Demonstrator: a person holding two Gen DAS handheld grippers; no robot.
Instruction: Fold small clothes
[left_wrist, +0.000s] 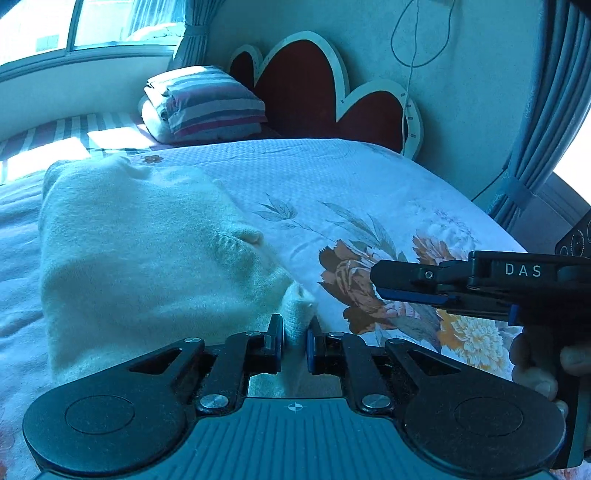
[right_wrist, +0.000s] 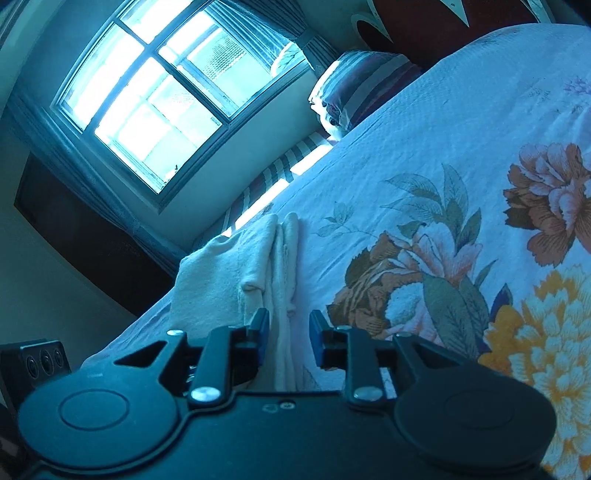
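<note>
Blue-tinted fisheye views, blown-out glare from window (right_wrist: 147, 96).

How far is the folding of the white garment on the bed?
Done: the white garment lies doubled over on the floral bedspread, layered edges showing. In hand: the left tongs pinch one corner; the right tongs stand open around an edge. Left: probably letting go and perhaps one more fold.

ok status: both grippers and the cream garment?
Left gripper pinching a corner of the cream garment. Right gripper open, garment edge loose between its jaws. Garment folded on the floral bedspread; nothing in the way.
</note>
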